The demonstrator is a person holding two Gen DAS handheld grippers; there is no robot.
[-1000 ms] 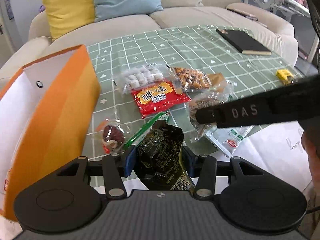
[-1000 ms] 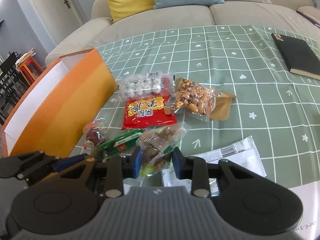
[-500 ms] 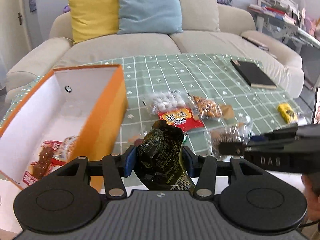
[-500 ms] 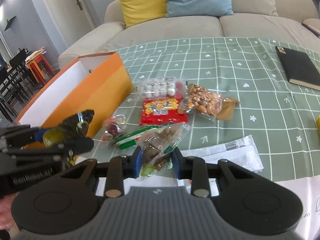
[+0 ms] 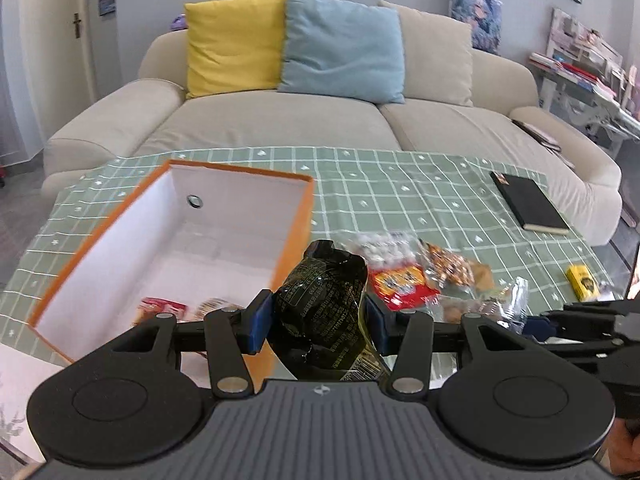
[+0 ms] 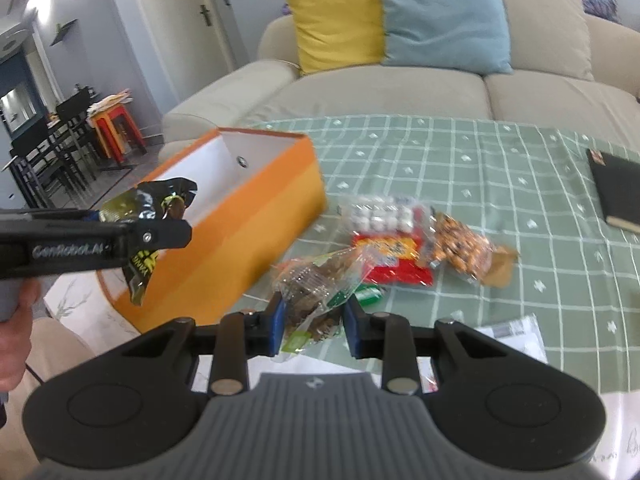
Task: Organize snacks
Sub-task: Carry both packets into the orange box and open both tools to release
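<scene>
My left gripper (image 5: pixel 318 322) is shut on a black snack bag (image 5: pixel 324 308) and holds it in the air by the near right corner of the orange box (image 5: pixel 298 224). The box is open, white inside, with a couple of snack packs (image 5: pixel 162 306) at its near end. From the right wrist view the left gripper (image 6: pixel 160 232) hangs over the box's near end (image 6: pixel 256 236). My right gripper (image 6: pixel 314 322) is shut on a clear bag of brown snacks (image 6: pixel 320 284), lifted above the table. A red pack (image 6: pixel 394 258), a white-candy pack (image 6: pixel 378 212) and an orange-nut bag (image 6: pixel 460 246) lie on the green cloth.
A black notebook (image 5: pixel 530 204) lies at the far right of the green checked tablecloth (image 5: pixel 400 184). A small yellow box (image 5: pixel 582 282) sits near the right edge. A white wrapper (image 6: pixel 516 334) lies near the front. A beige sofa (image 5: pixel 320 120) with cushions stands behind the table.
Both grippers have risen with their bags. The left one moved left toward the orange box, whose inside now shows. The right one lifted its clear bag off the table.
</scene>
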